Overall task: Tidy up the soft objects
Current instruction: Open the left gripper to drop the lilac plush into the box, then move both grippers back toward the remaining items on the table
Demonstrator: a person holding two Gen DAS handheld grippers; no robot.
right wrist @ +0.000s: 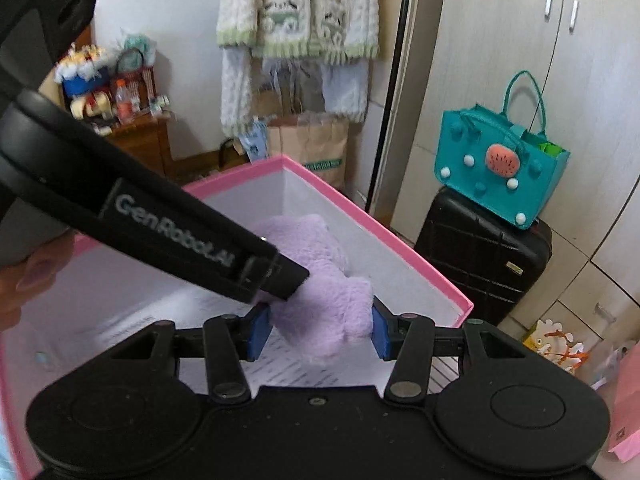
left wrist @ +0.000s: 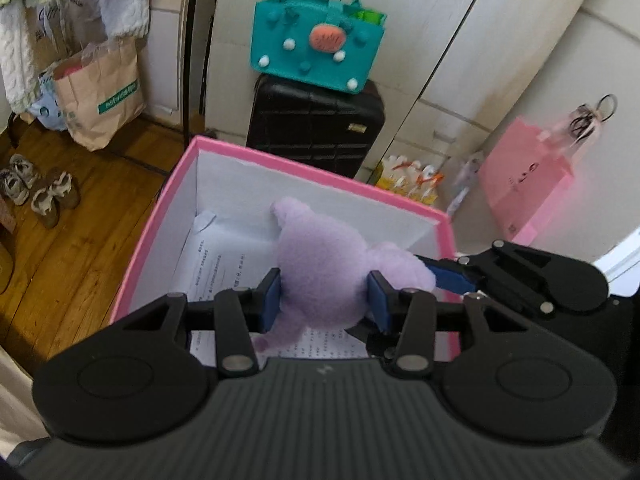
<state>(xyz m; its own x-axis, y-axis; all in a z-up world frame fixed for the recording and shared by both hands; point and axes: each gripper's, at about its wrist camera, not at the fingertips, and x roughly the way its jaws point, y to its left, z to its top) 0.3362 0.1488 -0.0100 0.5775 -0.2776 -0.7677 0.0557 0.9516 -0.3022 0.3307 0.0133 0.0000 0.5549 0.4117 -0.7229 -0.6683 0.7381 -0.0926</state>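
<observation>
A lilac plush toy (left wrist: pixel 320 264) hangs over the open pink box (left wrist: pixel 248 158) with white inner walls. My left gripper (left wrist: pixel 325 300) is shut on the toy's body, its blue pads pressing both sides. My right gripper (right wrist: pixel 320 334) is shut on another part of the same plush toy (right wrist: pixel 320 292), and it shows in the left wrist view at the right (left wrist: pixel 452 276). The left gripper's black body (right wrist: pixel 168 224) crosses the right wrist view from the upper left. A printed paper sheet (left wrist: pixel 224 264) lies on the box floor under the toy.
A teal felt bag (left wrist: pixel 316 40) sits on a black suitcase (left wrist: pixel 316 128) behind the box. A pink paper bag (left wrist: pixel 528 184) leans on the cabinet at right. A brown paper bag (left wrist: pixel 100 92) and shoes (left wrist: pixel 36 188) stand on the wooden floor at left.
</observation>
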